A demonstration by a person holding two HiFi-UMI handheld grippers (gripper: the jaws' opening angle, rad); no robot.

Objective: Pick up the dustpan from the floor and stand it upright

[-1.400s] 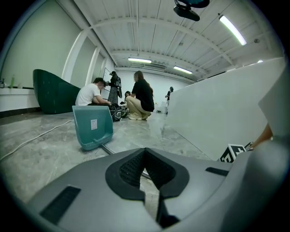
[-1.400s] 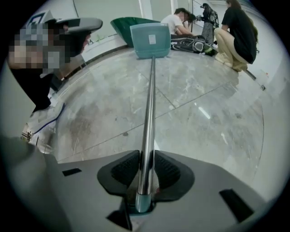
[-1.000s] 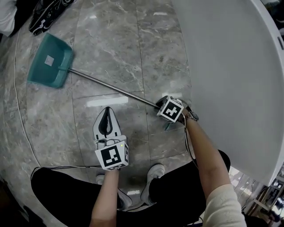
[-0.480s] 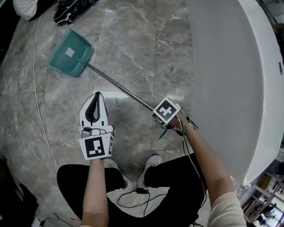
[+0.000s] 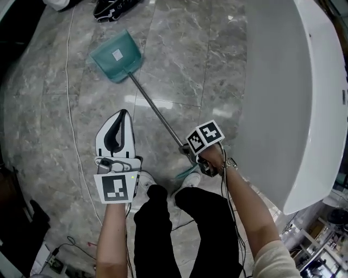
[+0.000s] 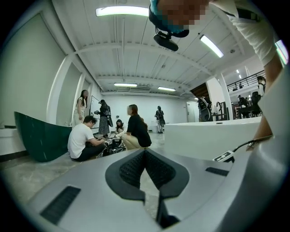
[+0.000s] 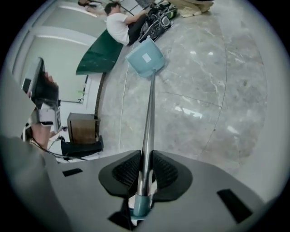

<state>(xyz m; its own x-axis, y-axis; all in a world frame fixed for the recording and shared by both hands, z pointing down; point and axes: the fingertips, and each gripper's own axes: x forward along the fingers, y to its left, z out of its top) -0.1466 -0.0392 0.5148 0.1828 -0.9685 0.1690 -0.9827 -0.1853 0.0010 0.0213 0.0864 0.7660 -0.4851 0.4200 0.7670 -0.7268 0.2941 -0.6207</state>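
The dustpan has a teal pan [image 5: 117, 56] and a long metal handle [image 5: 155, 114]. Its pan rests on the grey marble floor at the upper left of the head view, and the handle slants up towards me. My right gripper [image 5: 187, 153] is shut on the handle near its teal end cap. In the right gripper view the handle [image 7: 148, 113] runs straight out between the pads to the pan [image 7: 145, 59]. My left gripper [image 5: 120, 113] hangs to the left of the handle, apart from it. It is shut with nothing in it [image 6: 145, 152].
A large white curved counter [image 5: 283, 81] fills the right side. A thin cable [image 5: 69, 98] trails along the floor at the left. Black bags [image 5: 114, 6] lie beyond the pan. Several people [image 6: 131, 131] sit by a dark green curved panel [image 6: 36, 136]. My shoes [image 5: 147, 182] are below the grippers.
Both grippers have risen. The handle end has come up with the right gripper, so the handle now points more steeply down at the pan. The left gripper stays shut on nothing.
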